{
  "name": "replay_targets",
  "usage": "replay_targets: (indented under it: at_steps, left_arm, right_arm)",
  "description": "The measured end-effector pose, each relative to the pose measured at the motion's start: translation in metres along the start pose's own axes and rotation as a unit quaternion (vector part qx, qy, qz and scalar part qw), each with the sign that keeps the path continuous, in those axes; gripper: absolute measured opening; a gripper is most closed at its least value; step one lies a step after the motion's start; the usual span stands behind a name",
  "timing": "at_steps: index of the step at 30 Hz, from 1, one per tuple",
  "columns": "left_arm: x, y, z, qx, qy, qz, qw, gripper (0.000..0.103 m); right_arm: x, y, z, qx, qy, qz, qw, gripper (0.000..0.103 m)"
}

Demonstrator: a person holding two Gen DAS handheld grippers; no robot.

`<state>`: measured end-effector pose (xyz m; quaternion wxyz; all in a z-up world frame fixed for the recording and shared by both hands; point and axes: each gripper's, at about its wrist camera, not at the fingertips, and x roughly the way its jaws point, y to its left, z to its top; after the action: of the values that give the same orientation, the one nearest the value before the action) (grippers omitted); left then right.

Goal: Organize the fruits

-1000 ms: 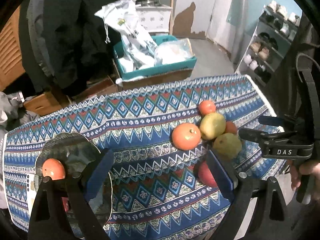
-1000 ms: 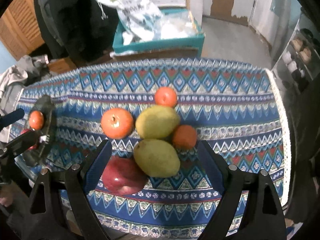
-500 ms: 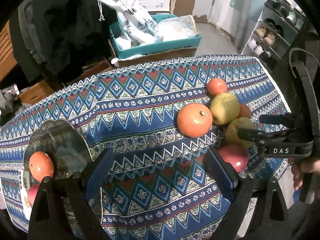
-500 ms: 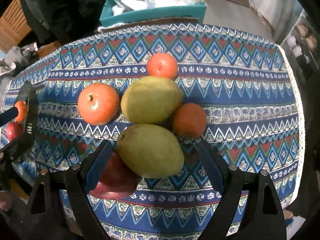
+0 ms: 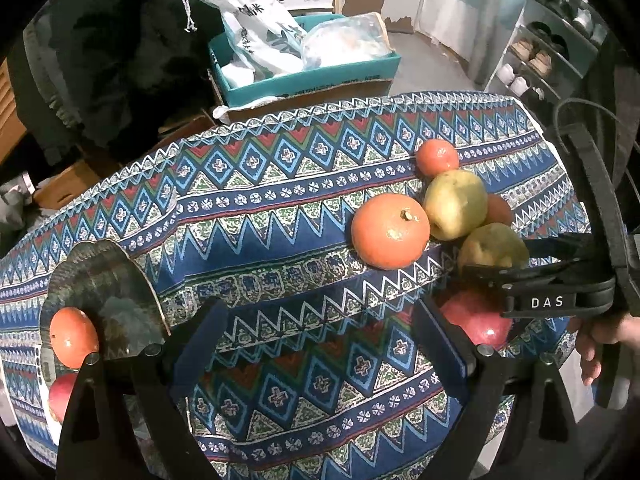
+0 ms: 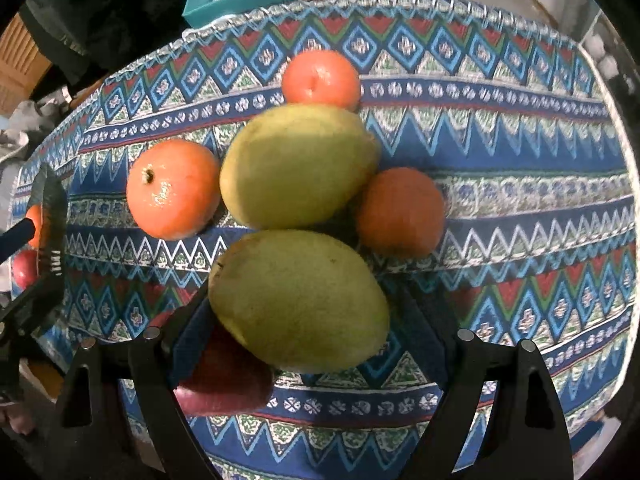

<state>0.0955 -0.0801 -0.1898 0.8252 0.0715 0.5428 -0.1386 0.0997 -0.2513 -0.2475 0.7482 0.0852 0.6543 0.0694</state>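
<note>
A heap of fruit lies on the patterned tablecloth (image 5: pixel 280 216): a large orange (image 5: pixel 390 231), two green mangoes (image 6: pixel 298 166) (image 6: pixel 300 300), two small oranges (image 6: pixel 321 78) (image 6: pixel 400 211) and a red apple (image 6: pixel 226 380). My right gripper (image 6: pixel 316 320) is open, its fingers on either side of the near mango. My left gripper (image 5: pixel 320 344) is open and empty above the cloth. A glass plate (image 5: pixel 102 292) at the left holds an orange (image 5: pixel 74 336) and a red apple (image 5: pixel 60 396).
Behind the table stands a teal box (image 5: pixel 308 76) with bags on a cardboard carton. A shoe rack (image 5: pixel 548 48) is at the far right. Dark clothing hangs at the back left. The table's edge is close on the right.
My right gripper has moved forward and down over the near mango, which now sits between its fingers. My left gripper has drifted right and closer to the table.
</note>
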Motion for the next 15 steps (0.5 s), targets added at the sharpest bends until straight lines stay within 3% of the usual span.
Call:
replay_targets:
  at_steps: [1,15]
  left_arm:
    - [0.002,-0.001,0.001,0.001,0.001,0.001,1.0000,0.095]
    - [0.030,-0.023,0.021,0.013,0.009,-0.011,0.9998,0.095]
  right_arm:
    - [0.002,-0.001,0.000,0.000,0.001,0.005,1.000,0.081]
    - [-0.033,-0.027,-0.017,-0.009,-0.044,-0.019,0.999,0.081]
